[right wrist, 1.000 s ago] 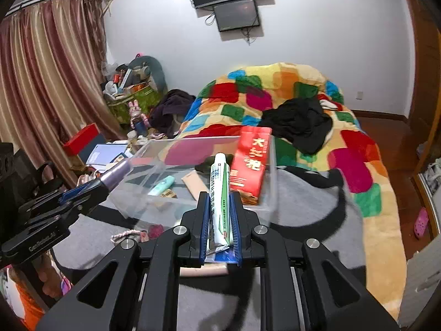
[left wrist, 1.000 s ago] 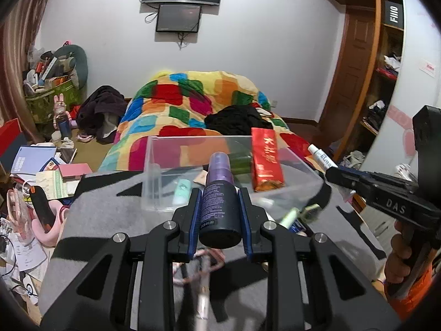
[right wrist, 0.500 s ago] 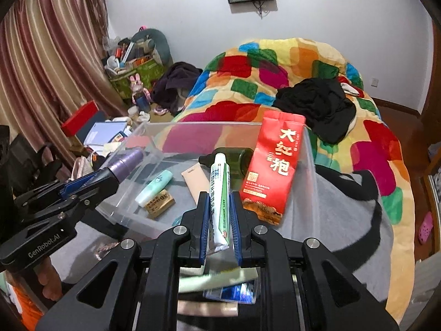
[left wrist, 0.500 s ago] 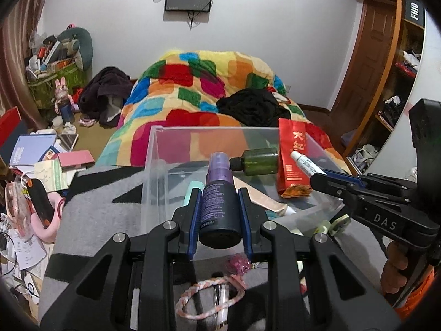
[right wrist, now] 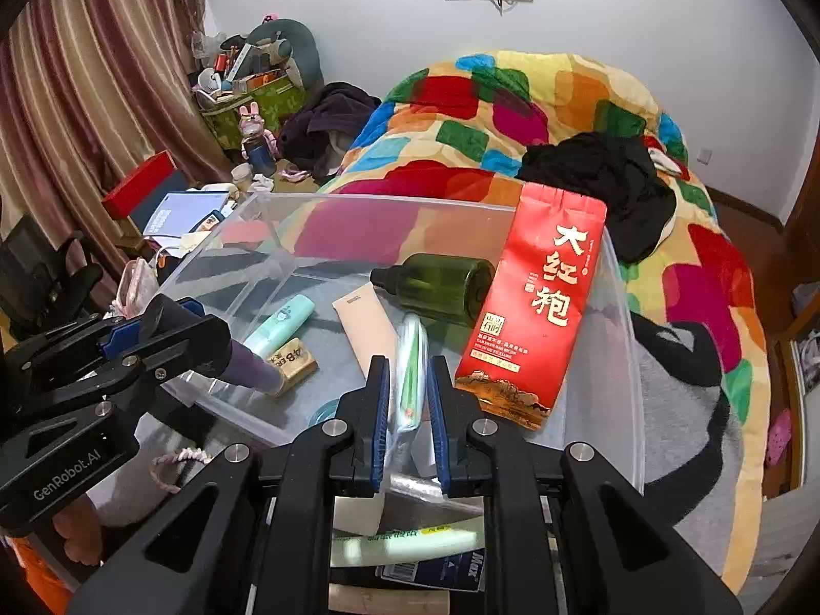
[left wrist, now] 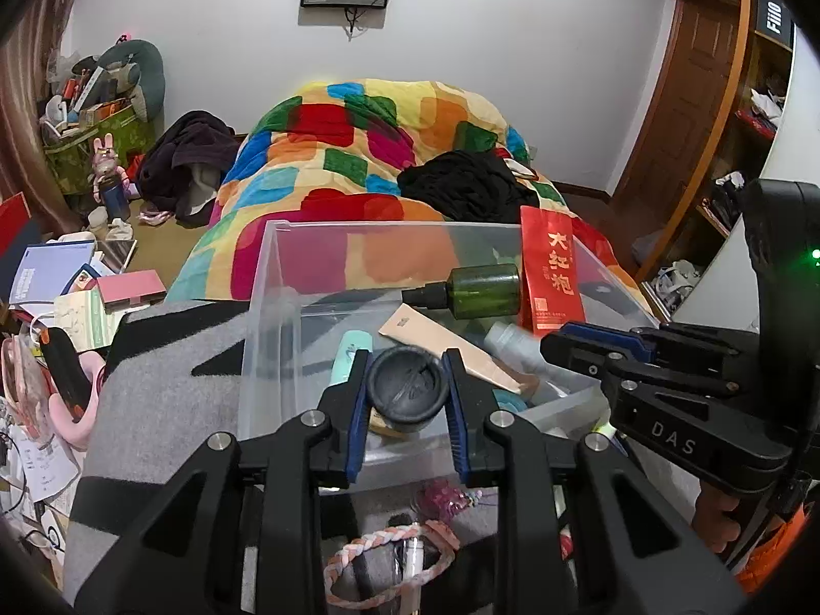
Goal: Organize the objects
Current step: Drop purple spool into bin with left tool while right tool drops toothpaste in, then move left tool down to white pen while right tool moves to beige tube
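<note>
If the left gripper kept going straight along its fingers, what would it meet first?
Probably the floor of the clear bin. The left gripper, shut on a purple bottle, already points down into the bin. The bottle's tip sits right by a small wooden block, so that may be hit first; depth is unclear.

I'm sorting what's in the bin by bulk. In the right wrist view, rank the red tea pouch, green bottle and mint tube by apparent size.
1. red tea pouch, though it stands nearer the camera
2. green bottle
3. mint tube
</note>
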Motion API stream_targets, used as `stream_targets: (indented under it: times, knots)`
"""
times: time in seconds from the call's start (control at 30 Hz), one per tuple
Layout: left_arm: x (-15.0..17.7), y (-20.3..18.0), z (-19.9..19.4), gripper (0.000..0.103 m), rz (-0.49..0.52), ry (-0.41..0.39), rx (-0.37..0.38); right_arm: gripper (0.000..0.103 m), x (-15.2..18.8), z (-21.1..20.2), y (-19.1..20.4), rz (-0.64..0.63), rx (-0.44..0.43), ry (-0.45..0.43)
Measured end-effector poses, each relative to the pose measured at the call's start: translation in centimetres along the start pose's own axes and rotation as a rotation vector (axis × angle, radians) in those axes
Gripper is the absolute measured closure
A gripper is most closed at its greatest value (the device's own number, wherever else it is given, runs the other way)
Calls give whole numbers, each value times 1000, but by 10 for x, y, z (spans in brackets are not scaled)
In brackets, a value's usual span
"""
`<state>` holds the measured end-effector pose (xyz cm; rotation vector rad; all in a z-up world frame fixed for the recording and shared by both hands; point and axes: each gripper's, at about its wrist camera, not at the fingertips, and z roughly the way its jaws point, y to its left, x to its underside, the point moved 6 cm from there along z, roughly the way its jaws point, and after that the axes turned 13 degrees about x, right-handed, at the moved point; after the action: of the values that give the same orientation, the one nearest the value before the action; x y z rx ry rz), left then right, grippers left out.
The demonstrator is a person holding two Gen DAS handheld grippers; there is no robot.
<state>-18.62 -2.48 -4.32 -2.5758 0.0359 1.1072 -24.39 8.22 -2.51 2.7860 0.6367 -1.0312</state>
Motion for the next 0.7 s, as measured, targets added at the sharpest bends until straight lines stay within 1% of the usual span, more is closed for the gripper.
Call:
stream_targets:
  times: [0.07, 0.13, 0.2, 0.23, 0.33, 0.4, 0.47, 0.53, 0.6, 0.63, 0.7]
  knots:
    - [0, -2, -2, 78, 2, -3, 3, 87, 1, -4, 0, -9, 15, -9]
    - [0, -3, -5, 77, 7, -4, 5, 81, 0, -8, -1, -11, 14, -16]
    - [1, -5, -8, 77, 12, -5, 10, 74, 2, -15, -1, -9, 7, -25]
    - [1, -6, -10, 77, 16, -7, 12, 72, 2, -17, -2, -10, 7, -29]
    - [1, -10, -21, 66, 28, -27, 9, 65, 5, -27, -4, -15, 25, -54]
    - [1, -11, -30, 54, 36, -50, 0, 53, 6, -36, -8, -8, 32, -75]
    - [1, -12, -39, 47, 45, -71, -5, 46, 8, -46, -13, 1, 39, -97]
    - [3, -13, -48, 43, 50, -86, -7, 43, 11, -53, -18, 6, 46, -111]
    - [6, -11, -53, 35, 47, -91, -11, 40, 15, -61, -23, 9, 50, -120]
    - [8, -10, -56, 33, 45, -92, -14, 37, 18, -64, -26, 11, 50, -121]
    - [15, -7, -60, 29, 44, -87, -25, 28, 24, -69, -31, 21, 52, -127]
